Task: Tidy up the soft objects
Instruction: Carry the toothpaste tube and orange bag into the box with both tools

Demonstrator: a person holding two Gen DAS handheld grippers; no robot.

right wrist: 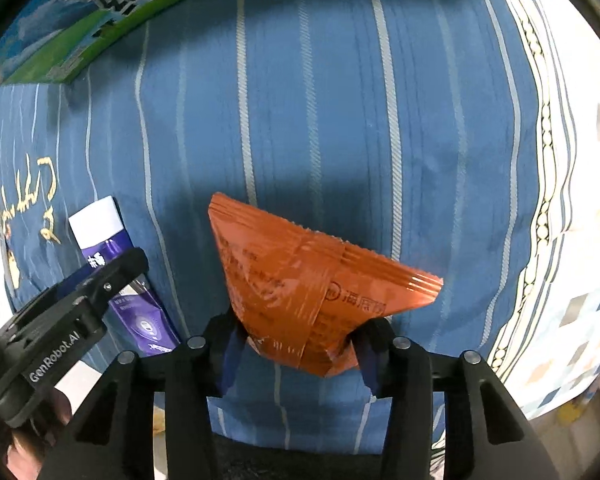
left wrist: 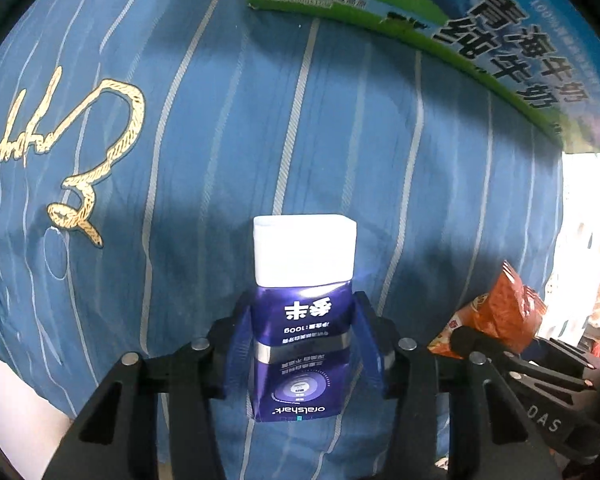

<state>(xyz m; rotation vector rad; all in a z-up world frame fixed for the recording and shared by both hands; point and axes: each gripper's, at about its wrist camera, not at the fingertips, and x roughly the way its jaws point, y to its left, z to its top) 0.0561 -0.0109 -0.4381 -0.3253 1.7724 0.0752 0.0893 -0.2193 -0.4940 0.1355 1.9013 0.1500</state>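
Two soft packs, one per tool: the left gripper (left wrist: 304, 344) clamps a purple toothpaste tube with white cap (left wrist: 302, 312), the right gripper (right wrist: 296, 340) pinches a crumpled orange foil snack packet (right wrist: 300, 292); both above the blue striped bedspread (left wrist: 380, 160), near one green-and-blue milk carton (left wrist: 460, 28) at its far edge.

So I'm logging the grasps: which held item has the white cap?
The purple tube in the left tool; the right tool holds a crumpled orange packet with no cap.
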